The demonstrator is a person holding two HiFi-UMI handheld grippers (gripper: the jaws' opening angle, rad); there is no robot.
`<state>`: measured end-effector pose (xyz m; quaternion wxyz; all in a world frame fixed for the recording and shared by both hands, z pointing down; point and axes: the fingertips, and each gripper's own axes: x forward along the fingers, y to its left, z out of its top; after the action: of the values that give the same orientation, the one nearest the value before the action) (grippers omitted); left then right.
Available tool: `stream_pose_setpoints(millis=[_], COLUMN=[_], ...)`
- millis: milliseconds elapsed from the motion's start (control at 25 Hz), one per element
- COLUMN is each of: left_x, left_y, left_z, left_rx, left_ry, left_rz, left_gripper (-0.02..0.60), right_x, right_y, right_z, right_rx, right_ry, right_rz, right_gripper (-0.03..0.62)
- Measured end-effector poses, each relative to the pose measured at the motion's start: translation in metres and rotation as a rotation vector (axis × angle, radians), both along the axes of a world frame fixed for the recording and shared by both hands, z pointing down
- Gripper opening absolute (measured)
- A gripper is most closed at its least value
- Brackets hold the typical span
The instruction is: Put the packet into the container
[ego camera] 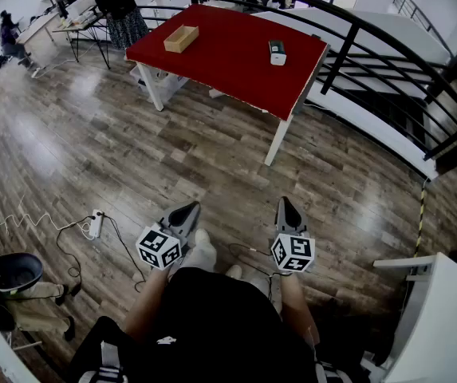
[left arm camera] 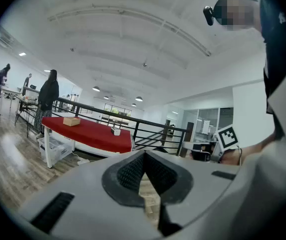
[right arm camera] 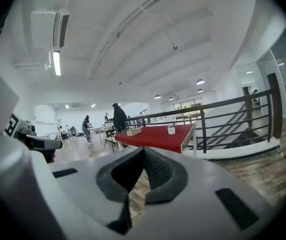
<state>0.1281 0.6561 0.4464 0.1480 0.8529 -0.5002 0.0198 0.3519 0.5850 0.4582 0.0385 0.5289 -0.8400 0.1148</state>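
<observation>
Left gripper (ego camera: 185,212) and right gripper (ego camera: 285,208), head view: both are held low in front of the person, side by side above the wood floor (ego camera: 92,142). Their tips point toward the red table (ego camera: 228,62), which is well apart from them. The packet (ego camera: 277,52) lies on the table near its right edge. The container (ego camera: 181,38), an open wooden box, sits toward the table's left side, well apart from the packet.

Left gripper view: the jaws are pressed together with nothing between them. The table, container and packet appear far off, left of the tips.

Right gripper view: the jaws are pressed together and empty. The table stands beyond the tips, container left of packet.
</observation>
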Motion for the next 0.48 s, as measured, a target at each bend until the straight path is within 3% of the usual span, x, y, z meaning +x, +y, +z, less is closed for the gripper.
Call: stream_pose_setpoints(millis=[240, 480], left_x=[-0.016, -0.062], left_y=[-0.046, -0.103], left_z=[0.003, 0.014], left_rx=[0.004, 0.004], left_ry=[0.006, 0.026], left_rz=[0.005, -0.019], left_gripper=[0.003, 0.003], right_x=[-0.021, -0.063], right_y=[-0.047, -0.108], right_z=[0.005, 0.014], right_rx=[-0.013, -0.016], right_ry=[0.016, 0.041], right_rz=[-0.016, -0.030], right_gripper=[0.021, 0.021])
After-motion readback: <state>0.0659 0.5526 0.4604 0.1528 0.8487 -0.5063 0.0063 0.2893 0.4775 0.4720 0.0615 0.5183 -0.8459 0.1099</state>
